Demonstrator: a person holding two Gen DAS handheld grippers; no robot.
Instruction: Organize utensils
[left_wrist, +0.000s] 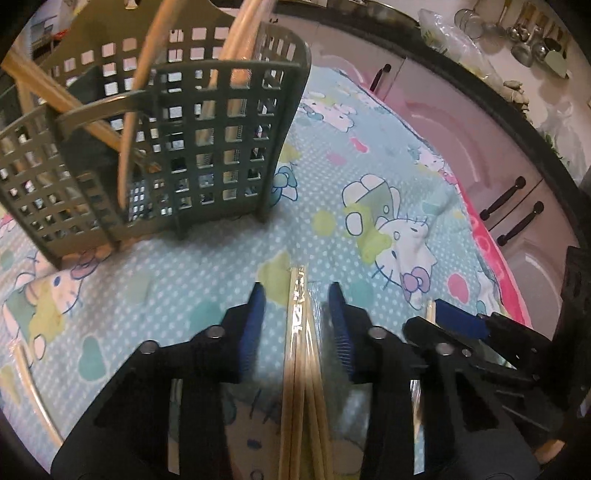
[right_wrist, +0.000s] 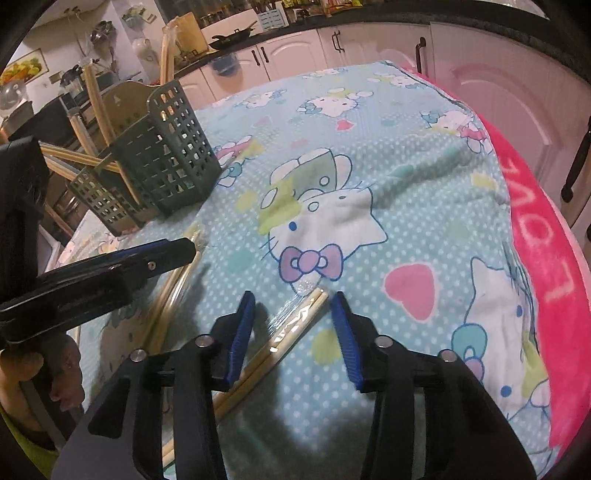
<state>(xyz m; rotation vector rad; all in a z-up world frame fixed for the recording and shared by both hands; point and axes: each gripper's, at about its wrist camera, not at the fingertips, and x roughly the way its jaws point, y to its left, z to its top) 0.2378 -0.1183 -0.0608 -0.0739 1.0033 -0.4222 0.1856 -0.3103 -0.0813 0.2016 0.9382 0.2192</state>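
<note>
- Left wrist view: the left gripper (left_wrist: 297, 291) is held low over the cartoon-print cloth (left_wrist: 369, 155); the jaws stand apart.
- A wrapped bundle of chopsticks (left_wrist: 301, 354) is seen lying between the blue pads (left_wrist: 255, 325). A gap of cloth shows on each side, so no clamping is seen.
- The green utensil holder (left_wrist: 207, 147) is set upright on the cloth, ahead and to the left of the bundle, well apart from it.
- Several wooden sticks (left_wrist: 136, 122) are stood leaning inside the holder's compartments; which compartment each one sits in cannot be told.
- The right gripper (left_wrist: 458, 319) is seen at the right edge, next to another stick end.
- Right wrist view: the right gripper (right_wrist: 293, 295) is also pointed down at the cloth (right_wrist: 406, 184), jaws apart.
- A second wrapped chopstick pair (right_wrist: 295, 325) lies slanted on the cloth, its tip between the pads, nearer the left pad (right_wrist: 242, 332). Contact with that pad cannot be told; nothing is clamped.
- The left gripper (right_wrist: 177, 247) is seen at the left, over the first bundle (right_wrist: 173, 295), with fingers of a hand (right_wrist: 33, 363) on its grip.
- The holder (right_wrist: 162, 155) is placed at the far left of the cloth, near the table edge.
- A pink blanket (right_wrist: 546, 277) is laid under the cloth along the right side.
</note>
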